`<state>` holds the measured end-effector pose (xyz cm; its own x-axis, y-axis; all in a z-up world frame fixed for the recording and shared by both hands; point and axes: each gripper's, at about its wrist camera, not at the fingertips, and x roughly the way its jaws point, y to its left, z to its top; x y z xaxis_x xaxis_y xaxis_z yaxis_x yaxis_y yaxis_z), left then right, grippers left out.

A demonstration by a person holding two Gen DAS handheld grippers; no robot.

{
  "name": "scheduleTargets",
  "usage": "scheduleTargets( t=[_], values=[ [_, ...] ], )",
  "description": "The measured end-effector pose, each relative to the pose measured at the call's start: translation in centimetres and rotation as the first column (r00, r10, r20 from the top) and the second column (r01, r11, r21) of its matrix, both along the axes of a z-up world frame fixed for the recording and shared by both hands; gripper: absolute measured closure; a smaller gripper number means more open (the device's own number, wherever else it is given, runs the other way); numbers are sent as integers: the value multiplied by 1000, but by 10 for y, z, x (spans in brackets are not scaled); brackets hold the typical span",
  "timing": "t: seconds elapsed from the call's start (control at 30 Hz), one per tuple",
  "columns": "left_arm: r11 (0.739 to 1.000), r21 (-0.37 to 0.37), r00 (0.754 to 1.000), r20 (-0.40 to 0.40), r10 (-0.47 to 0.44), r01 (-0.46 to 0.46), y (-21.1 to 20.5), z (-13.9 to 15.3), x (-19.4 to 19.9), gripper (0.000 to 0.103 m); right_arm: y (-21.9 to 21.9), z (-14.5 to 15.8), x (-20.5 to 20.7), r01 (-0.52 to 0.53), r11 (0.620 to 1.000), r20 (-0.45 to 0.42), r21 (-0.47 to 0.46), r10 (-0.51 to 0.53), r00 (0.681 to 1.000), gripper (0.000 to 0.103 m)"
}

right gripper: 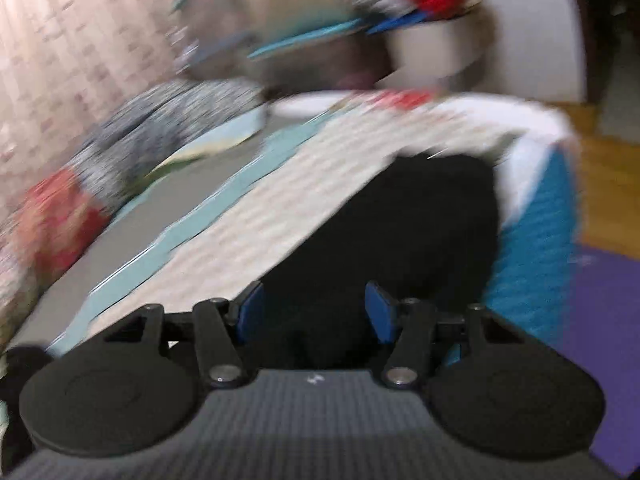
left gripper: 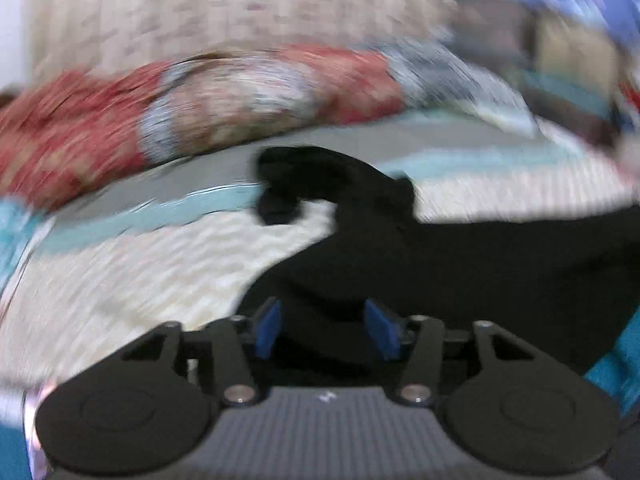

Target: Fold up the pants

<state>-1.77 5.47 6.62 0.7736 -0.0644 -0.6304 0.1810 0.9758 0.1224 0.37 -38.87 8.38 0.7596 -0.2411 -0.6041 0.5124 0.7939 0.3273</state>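
Grippers, left (left gripper: 326,330) & right (right gripper: 316,312), tilted down over black pants (left gripper: 460,264); jaws apart, nothing clamped.

Cream-and-teal striped bedspread (left gripper: 140,272) covered the bed; a red-and-white patterned pillow (left gripper: 120,128) lay along the pale patterned wall (left gripper: 200,4); purple mat (right gripper: 604,320) on wooden floor (right gripper: 600,184).

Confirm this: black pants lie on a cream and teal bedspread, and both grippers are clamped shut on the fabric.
Not quite. The black pants do lie on the cream and teal bedspread, but neither gripper is clamped shut. The left wrist view shows the left gripper with its blue fingers apart, and the right wrist view shows the right gripper open too.
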Motion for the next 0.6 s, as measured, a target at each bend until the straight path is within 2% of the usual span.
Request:
scheduleTargets(
  t=[0.1, 0.17, 0.2, 0.27, 0.33, 0.37, 0.4, 0.43, 0.47, 0.5, 0.53, 0.57, 0.6],
  values=[
    [989, 120, 996, -26, -80, 83, -37, -37, 31, 46, 34, -5, 25, -136, 990, -22, 44, 138, 990, 45],
    [976, 197, 996, -44, -83, 91, -44, -59, 44, 74, 55, 2, 43, -232, 972, -34, 47, 234, 972, 44],
    [977, 192, 995, -53, -83, 92, -38, -63, 47, 82, 66, 5, 55, -283, 958, -40, 44, 284, 958, 44],
    [994, 107, 1000, -16, -26, 28, -14, -47, 44, 87, 92, 18, 82, -399, 917, -54, 28, 400, 915, 44],
    [995, 26, 992, 80, 95, -97, 25, -20, 28, 88, 122, 36, 109, -515, 857, -52, -12, 514, 856, 44],
    [986, -46, 979, 120, 167, -163, 49, -5, 17, 88, 138, 45, 120, -564, 824, -49, -41, 563, 825, 44],
    [965, -138, 959, 144, 242, -223, 76, 8, 4, 89, 155, 54, 133, -611, 788, -46, -71, 609, 791, 44],
    [930, -238, 935, 150, 321, -281, 104, 18, -10, 89, 174, 63, 148, -656, 748, -43, -99, 655, 754, 42],
    [892, -306, 911, 140, 388, -332, 128, 22, -20, 89, 195, 71, 164, -699, 705, -40, -122, 700, 713, 38],
    [848, -360, 882, 123, 455, -388, 151, 22, -31, 91, 215, 76, 179, -731, 667, -36, -142, 735, 678, 36],
    [815, -392, 859, 104, 501, -427, 168, 20, -38, 99, 234, 80, 195, -756, 634, -35, -163, 762, 647, 35],
    [787, -411, 840, 85, 536, -460, 182, 15, -45, 99, 255, 82, 213, -774, 606, -36, -182, 783, 622, 35],
    [767, -426, 833, 55, 551, -480, 193, 10, -48, 99, 275, 81, 231, -791, 581, -41, -191, 800, 598, 35]
  ],
)
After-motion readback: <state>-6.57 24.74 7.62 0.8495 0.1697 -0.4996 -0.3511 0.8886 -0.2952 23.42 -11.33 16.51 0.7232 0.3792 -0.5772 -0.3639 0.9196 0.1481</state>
